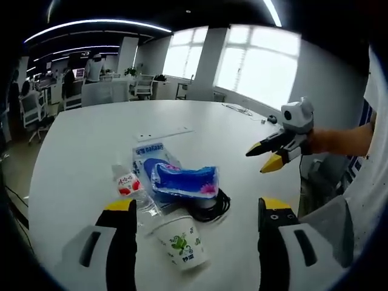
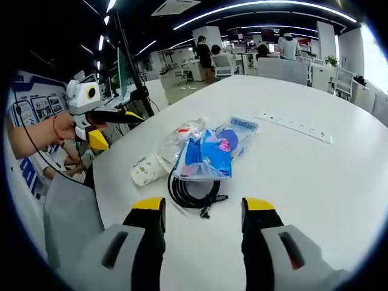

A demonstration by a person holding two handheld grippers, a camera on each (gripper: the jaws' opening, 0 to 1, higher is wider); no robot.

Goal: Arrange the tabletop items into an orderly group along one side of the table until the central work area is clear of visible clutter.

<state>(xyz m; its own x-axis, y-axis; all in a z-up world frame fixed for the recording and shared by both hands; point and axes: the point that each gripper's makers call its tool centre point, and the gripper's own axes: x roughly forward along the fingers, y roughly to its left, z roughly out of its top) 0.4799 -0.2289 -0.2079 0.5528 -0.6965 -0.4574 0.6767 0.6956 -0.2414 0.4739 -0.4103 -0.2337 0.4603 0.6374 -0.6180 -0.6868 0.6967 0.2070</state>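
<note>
A cluster of items lies on the white table (image 1: 91, 145): a paper cup (image 1: 180, 241) on its side, a clear water bottle (image 1: 131, 188) with a red label, a blue wipes pack (image 1: 185, 182) on a coiled black cable (image 1: 219, 205), and a flat blue-white packet (image 1: 149, 153). My left gripper (image 1: 195, 209) hovers open just before the cup. My right gripper (image 2: 203, 209) is open above the cable (image 2: 194, 193), with the wipes pack (image 2: 205, 156), cup (image 2: 148, 168), bottle (image 2: 179, 138) and packet (image 2: 241, 128) beyond. The right gripper (image 1: 271, 154) and the left gripper (image 2: 109, 124) each enter the other's view.
A white power strip (image 2: 294, 128) lies farther along the table (image 2: 339, 182), also seen as a strip (image 1: 163, 133). Office desks, chairs and people stand in the background (image 2: 242, 54). Bright windows (image 1: 254, 66) are behind the table.
</note>
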